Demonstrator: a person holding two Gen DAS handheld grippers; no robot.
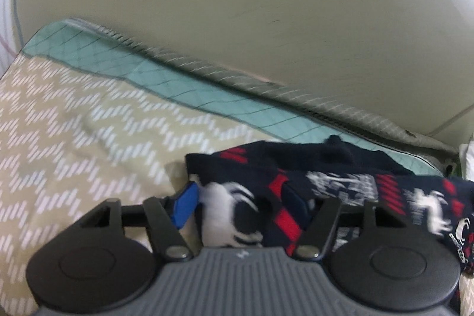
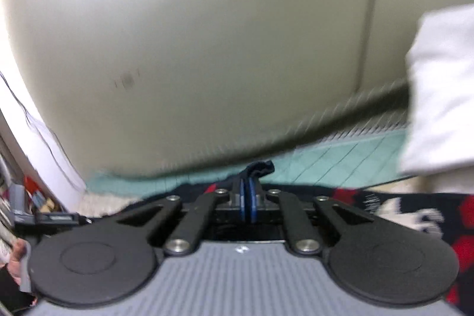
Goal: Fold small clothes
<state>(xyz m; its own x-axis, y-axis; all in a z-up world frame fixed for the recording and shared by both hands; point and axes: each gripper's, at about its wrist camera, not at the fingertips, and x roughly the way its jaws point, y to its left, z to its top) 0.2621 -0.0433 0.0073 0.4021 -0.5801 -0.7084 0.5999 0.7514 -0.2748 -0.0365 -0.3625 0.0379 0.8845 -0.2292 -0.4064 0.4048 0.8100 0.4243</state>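
Observation:
A navy garment [image 1: 340,182] with red and white patterns lies bunched on the bed, at the right of the left wrist view. My left gripper [image 1: 240,197] is open, its blue pads [image 1: 185,205] wide apart, with the cloth bunched between the fingers. My right gripper [image 2: 248,197] is shut on a fold of the same navy garment [image 2: 260,166], which sticks up above the blue pads. More of the garment [image 2: 414,215] spreads to the right below that gripper.
A beige chevron bedcover [image 1: 74,138] with a teal quilted border [image 1: 189,85] lies under the clothes. A pale wall [image 1: 237,5] rises behind the bed. A white cloth or pillow [image 2: 441,91] is at the right. Cluttered items [image 2: 17,197] stand at the left.

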